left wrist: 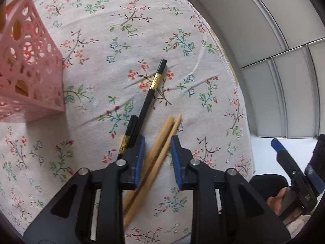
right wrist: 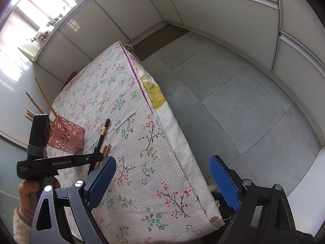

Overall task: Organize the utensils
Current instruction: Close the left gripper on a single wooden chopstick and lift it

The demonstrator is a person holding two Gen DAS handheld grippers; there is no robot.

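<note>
While our left gripper (left wrist: 157,156) is straddling the bamboo chopsticks (left wrist: 160,148) lengthwise, jaws parted and holding nothing, our right gripper (right wrist: 162,181) is hanging wide open and empty at the desk (right wrist: 126,109) edge.

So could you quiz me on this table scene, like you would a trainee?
1. True or false: the left hand-held gripper has clamped the two tan wooden chopsticks.
2. Which lies nearer the pink lattice plastic basket: A the black gold-banded chopsticks, B the tan pair?
3. Fill in: the right hand-held gripper holds ____.

Key: 1 false, its jaws straddle them, open. 2 A. 3 nothing.
</note>
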